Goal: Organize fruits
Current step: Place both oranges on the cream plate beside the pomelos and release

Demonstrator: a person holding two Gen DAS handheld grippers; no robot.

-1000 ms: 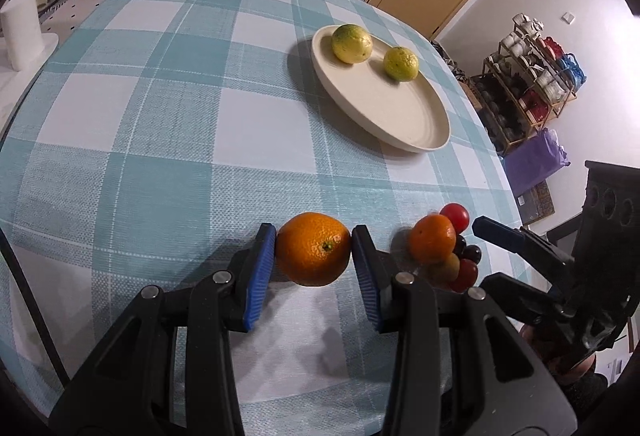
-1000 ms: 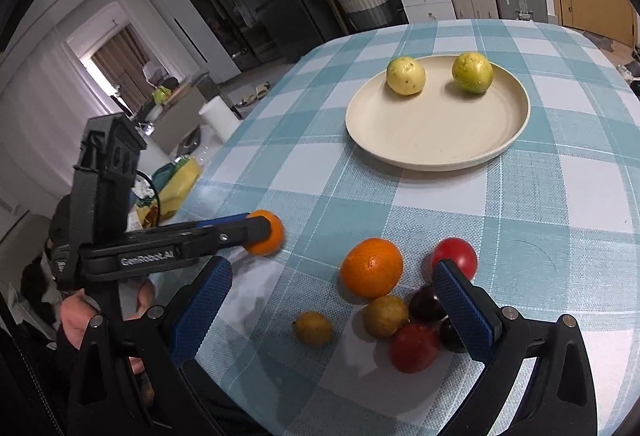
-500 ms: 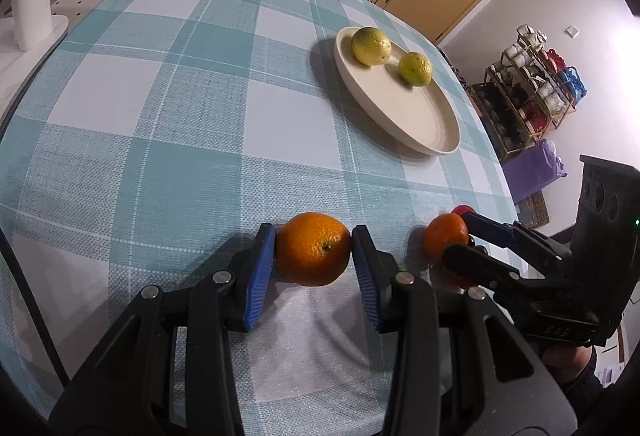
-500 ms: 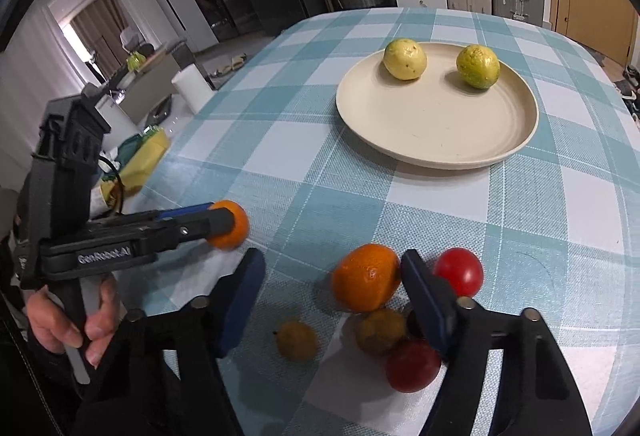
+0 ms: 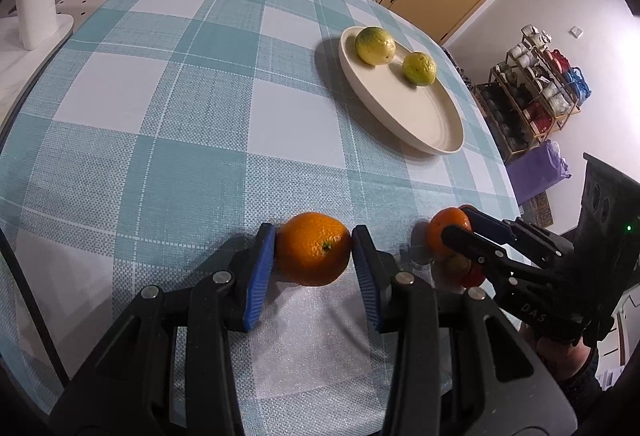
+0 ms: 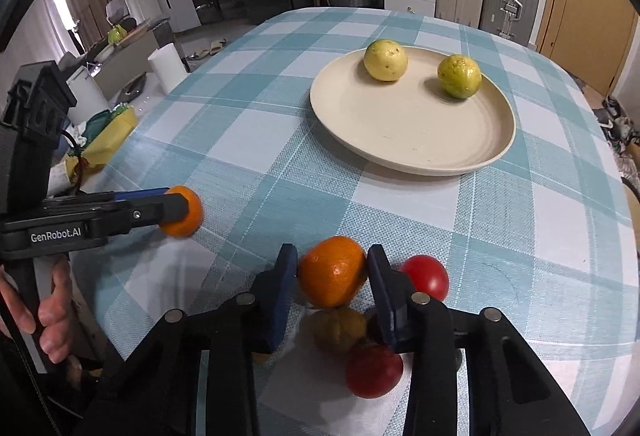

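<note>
- Left gripper, black frame with blue pads: angled down toward the teal-and-white checked tablecloth; both pads press the sides of a round orange with a green stem dot, a firm hold.
- In the right wrist view the same tool enters level from the left edge, a person's hand wrapped around its grip; white lettering on its side reads "GenRobot.AI".
- Right gripper, same black-and-blue build: tilted down over the fruit cluster near the table's edge; its jaws are closing, with a second, smaller orange between them, and both pads appear to touch its sides.
- In the left wrist view raised letters "DAS" show on this tool's body, and a small green light glows on its rear block.
- Beneath and beside the second orange: a round red tomato, a dull yellow-brown fruit, another red fruit.
- Farther back: a shallow round cream plate holding two yellow-green citrus fruits, one left, one right, apart from each other.
</note>
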